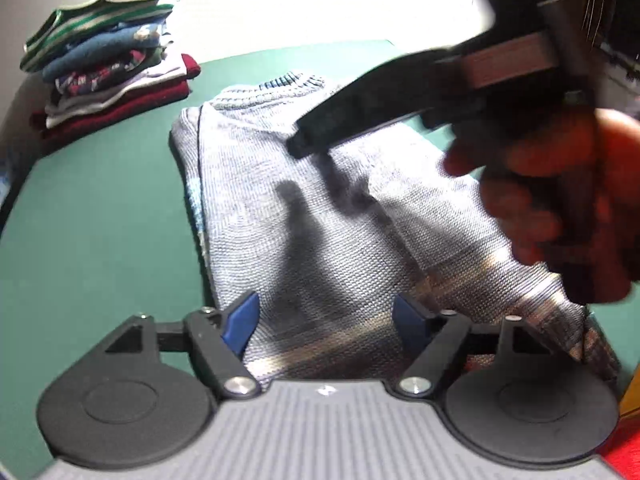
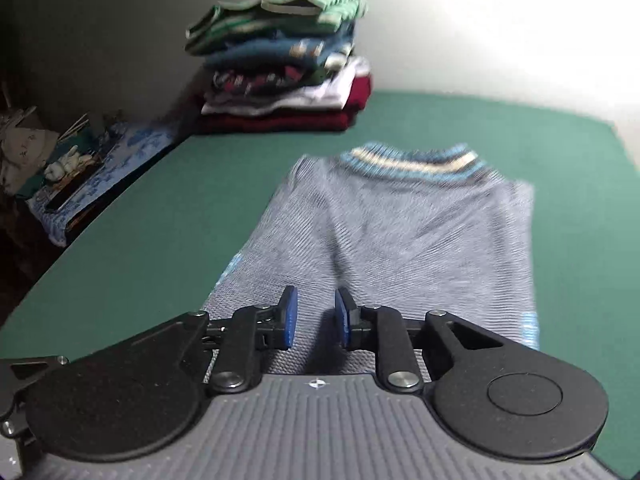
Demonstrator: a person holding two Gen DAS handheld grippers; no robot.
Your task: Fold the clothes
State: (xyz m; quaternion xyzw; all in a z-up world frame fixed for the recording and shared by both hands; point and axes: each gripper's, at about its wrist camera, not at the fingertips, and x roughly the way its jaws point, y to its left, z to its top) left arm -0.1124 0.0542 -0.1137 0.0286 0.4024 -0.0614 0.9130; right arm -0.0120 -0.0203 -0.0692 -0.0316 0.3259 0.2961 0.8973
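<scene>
1. One green table (image 2: 168, 216) carries the grey sweater (image 2: 400, 236), long axis running away from both grippers.
2. Left gripper (image 1: 326, 322): jaws wide, empty, over the near hem.
3. Right gripper (image 2: 316, 318): jaws narrow, empty.

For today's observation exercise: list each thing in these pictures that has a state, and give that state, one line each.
Grey sweater: lying flat, sides folded in.
Stack of clothes: folded, piled.
Left gripper: open, nothing held.
Right gripper: slightly open, nothing held.
Green table: bearing sweater and stack.
</scene>
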